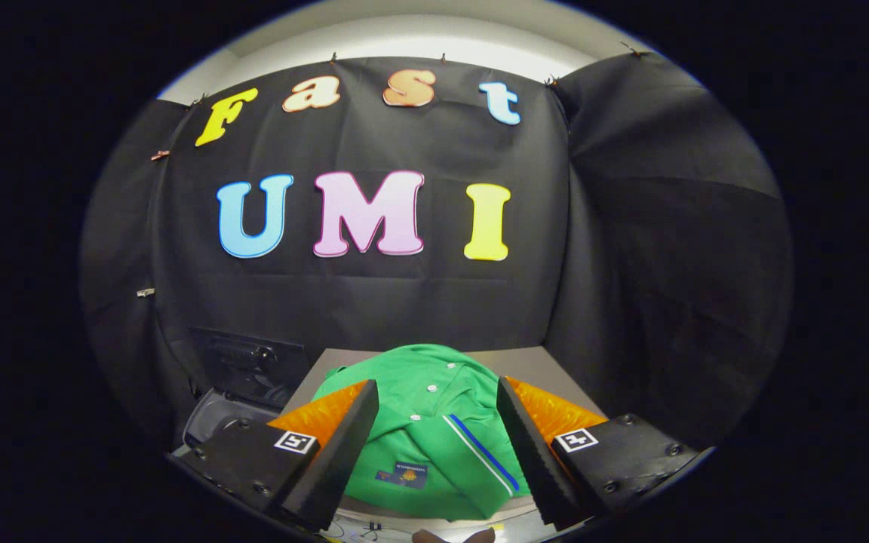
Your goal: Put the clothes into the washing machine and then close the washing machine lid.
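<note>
- Shirt (pixel 434 422): your green shirt lies folded on the grey table (pixel 532 362), right between the two fingers and a little beyond their tips.
- Your gripper (pixel 438 392) is spread wide, one finger on each side of the shirt; neither finger visibly presses the cloth, so nothing is pinched.
- You can see the shirt's collar end nearest you, with a dark sewn-in label (pixel 404 475) just inside the neck, low between the fingers.
- From there the shirt's long axis runs straight away from you toward the black cloth wall (pixel 374 302), about in line with the fingers.
- A row of small pale buttons (pixel 431 388) climbs that same line up the front.
- A blue and white stripe (pixel 483 452) edges the collar and slants toward your right finger.
- The fabric looks soft and matte, mounded into a rounded heap with gentle folds, not lying flat.
- The table under it is smooth, flat and plain grey, with its far edge meeting the wall.
- Beyond your left finger, beside the table, you have the washing machine (pixel 223 411): a grey rounded tub rim with its dark lid (pixel 250 366) standing up against the wall, so it is open.
- The shirt is on the table, well apart from the machine's opening.
</note>
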Demonstrator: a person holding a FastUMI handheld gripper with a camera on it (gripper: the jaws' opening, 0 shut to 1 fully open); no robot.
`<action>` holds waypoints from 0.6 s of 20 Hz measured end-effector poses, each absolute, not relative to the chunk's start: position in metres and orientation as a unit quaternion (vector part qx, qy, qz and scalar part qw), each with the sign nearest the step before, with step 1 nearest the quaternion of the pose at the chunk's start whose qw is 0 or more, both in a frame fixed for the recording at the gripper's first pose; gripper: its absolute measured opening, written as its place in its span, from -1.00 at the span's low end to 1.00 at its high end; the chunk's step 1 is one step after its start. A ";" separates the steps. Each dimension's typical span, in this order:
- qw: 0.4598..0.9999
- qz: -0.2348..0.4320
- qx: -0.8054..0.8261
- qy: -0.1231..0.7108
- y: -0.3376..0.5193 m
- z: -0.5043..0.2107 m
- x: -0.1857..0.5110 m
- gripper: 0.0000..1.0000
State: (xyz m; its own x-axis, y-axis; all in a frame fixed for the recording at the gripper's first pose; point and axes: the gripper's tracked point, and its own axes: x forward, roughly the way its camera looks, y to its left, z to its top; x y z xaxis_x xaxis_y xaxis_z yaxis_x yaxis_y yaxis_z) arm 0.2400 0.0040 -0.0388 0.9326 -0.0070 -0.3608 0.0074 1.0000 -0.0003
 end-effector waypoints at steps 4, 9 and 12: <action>0.969 -0.004 0.008 0.247 0.015 -0.073 0.276 0.98; 0.949 -0.023 -0.007 0.313 0.025 -0.112 0.293 0.98; 0.938 -0.032 -0.036 0.345 0.024 -0.132 0.298 1.00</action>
